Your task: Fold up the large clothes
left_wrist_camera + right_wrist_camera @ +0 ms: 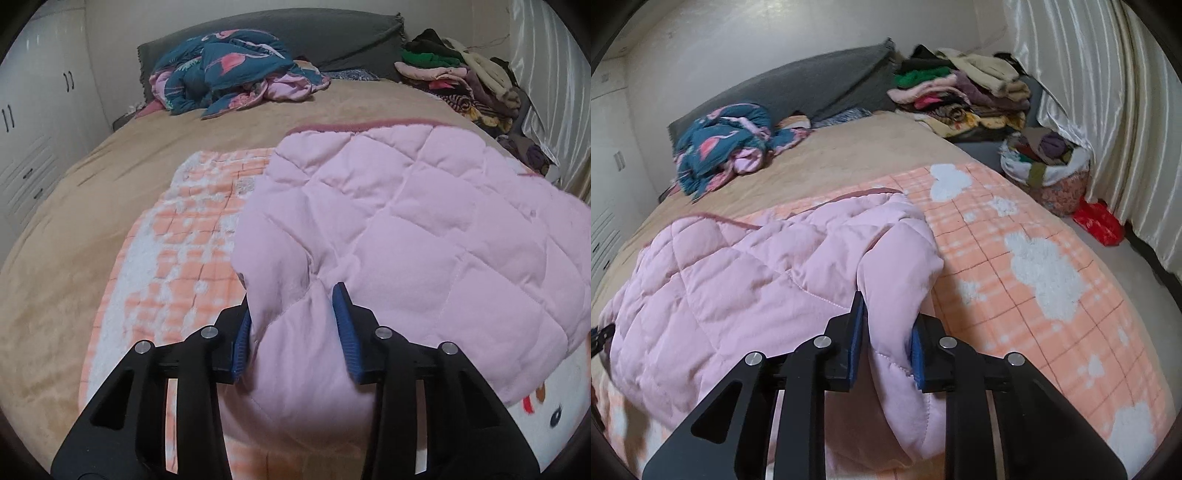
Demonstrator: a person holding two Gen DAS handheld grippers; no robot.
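A pink quilted garment (406, 221) lies spread over an orange-and-white checked blanket (177, 251) on the bed. My left gripper (291, 321) is shut on a bunched near edge of the pink garment, its blue pads (345, 328) pressed into the fabric. In the right wrist view the same pink garment (738, 280) fills the left half, and my right gripper (886, 336) is shut on its right edge, lifted slightly off the checked blanket (1015, 266). The garment's underside is hidden.
A tan bedsheet (147, 147) covers the bed. A crumpled blue flamingo-print garment (229, 70) lies near the grey headboard (295, 26). A pile of clothes (967, 92), a full basket (1049, 166), a red bag (1097, 221) and curtains (1108, 92) are at right.
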